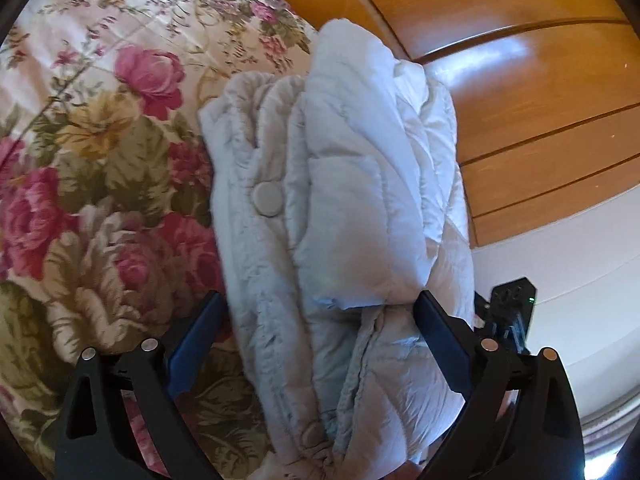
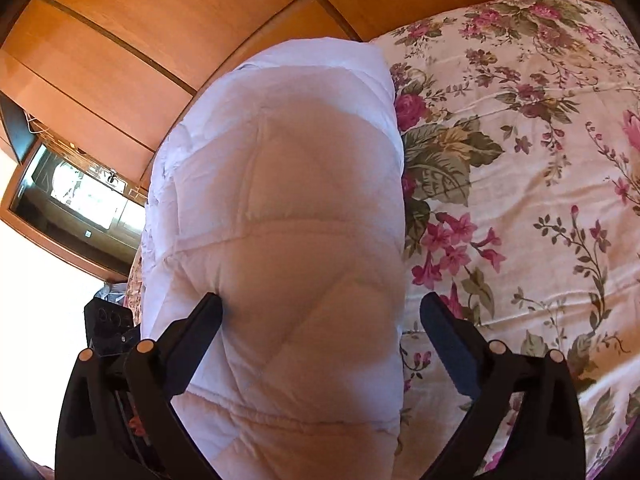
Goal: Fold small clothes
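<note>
A white quilted jacket (image 1: 352,184), folded into a thick bundle with a round cloth button (image 1: 267,199) on its fleecy side, lies on the floral bedspread (image 1: 100,152) near the bed's edge. My left gripper (image 1: 320,300) stands wide open around the bundle's near end; the right fingertip (image 1: 430,312) touches a fold and the left one is clear of the cloth. In the right wrist view the jacket (image 2: 280,208) fills the middle. My right gripper (image 2: 320,304) is wide open over it, its left fingertip (image 2: 210,312) against the cloth and the right one over the bedspread (image 2: 520,200).
Wooden panelled furniture (image 1: 520,80) stands just beyond the bed's edge, with a white wall (image 1: 580,256) below it. A framed glass panel (image 2: 76,196) shows at the left of the right wrist view. Each gripper's body shows at the other view's edge (image 1: 512,308).
</note>
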